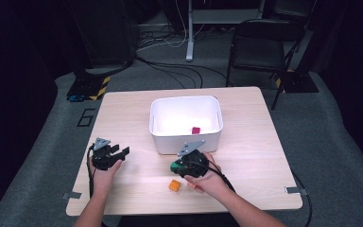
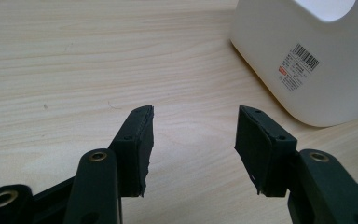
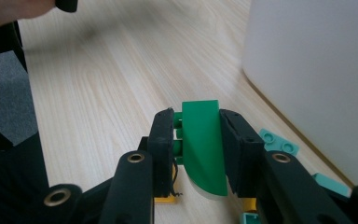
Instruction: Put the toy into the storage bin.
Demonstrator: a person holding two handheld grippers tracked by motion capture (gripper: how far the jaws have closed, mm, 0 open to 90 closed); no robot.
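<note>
Gripping green brick [image 3: 203,147] upright, right gripper [image 3: 196,149] beside bin [image 3: 317,79].

A white sticker [image 2: 298,65] on the outer wall of the white bin [image 2: 279,51] carries a black barcode, a small red mark and several lines of fine print (all too small to read). On the grey floor [image 1: 52,123] beyond the table's far left corner, a black outlined numeral 6 [image 1: 86,117] is marked.
</note>
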